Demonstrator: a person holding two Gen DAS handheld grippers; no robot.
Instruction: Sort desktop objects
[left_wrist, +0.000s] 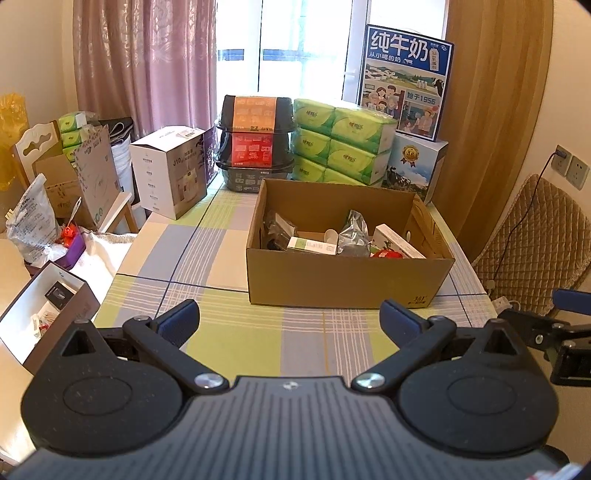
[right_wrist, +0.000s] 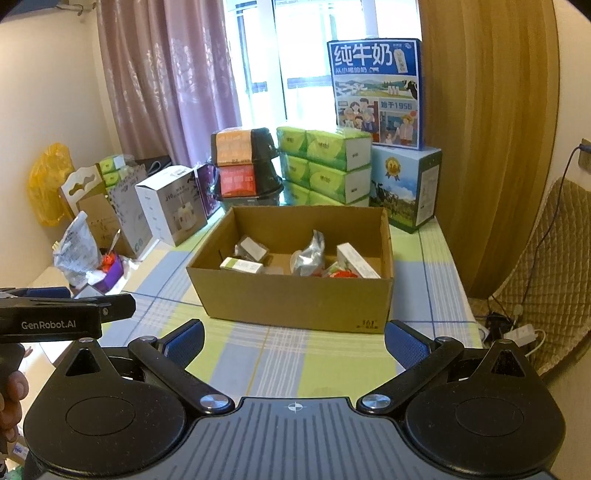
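An open cardboard box (left_wrist: 347, 277) (right_wrist: 295, 302) stands on the checked tablecloth (left_wrist: 236, 332) (right_wrist: 273, 358). Inside lie a white and green carton (left_wrist: 312, 245) (right_wrist: 242, 265), a silver foil pouch (left_wrist: 352, 230) (right_wrist: 310, 254), a long white box (left_wrist: 397, 242) (right_wrist: 356, 260), a red item (left_wrist: 386, 254) (right_wrist: 341, 275) and a dark packet (left_wrist: 277, 229) (right_wrist: 251, 248). My left gripper (left_wrist: 290, 321) is open and holds nothing, short of the box's front wall. My right gripper (right_wrist: 295, 341) is open and holds nothing, just before the same wall. The left gripper's body (right_wrist: 66, 314) shows at the left of the right wrist view.
Stacked green tissue packs (left_wrist: 343, 144) (right_wrist: 325, 166), black food trays (left_wrist: 255, 144) (right_wrist: 243, 166), blue milk cartons (left_wrist: 406, 81) (right_wrist: 376, 92) and a white appliance box (left_wrist: 170, 173) (right_wrist: 170, 203) line the table's far edge. A small open box (left_wrist: 44, 310) sits left. A padded chair (left_wrist: 535, 236) (right_wrist: 546, 266) stands right.
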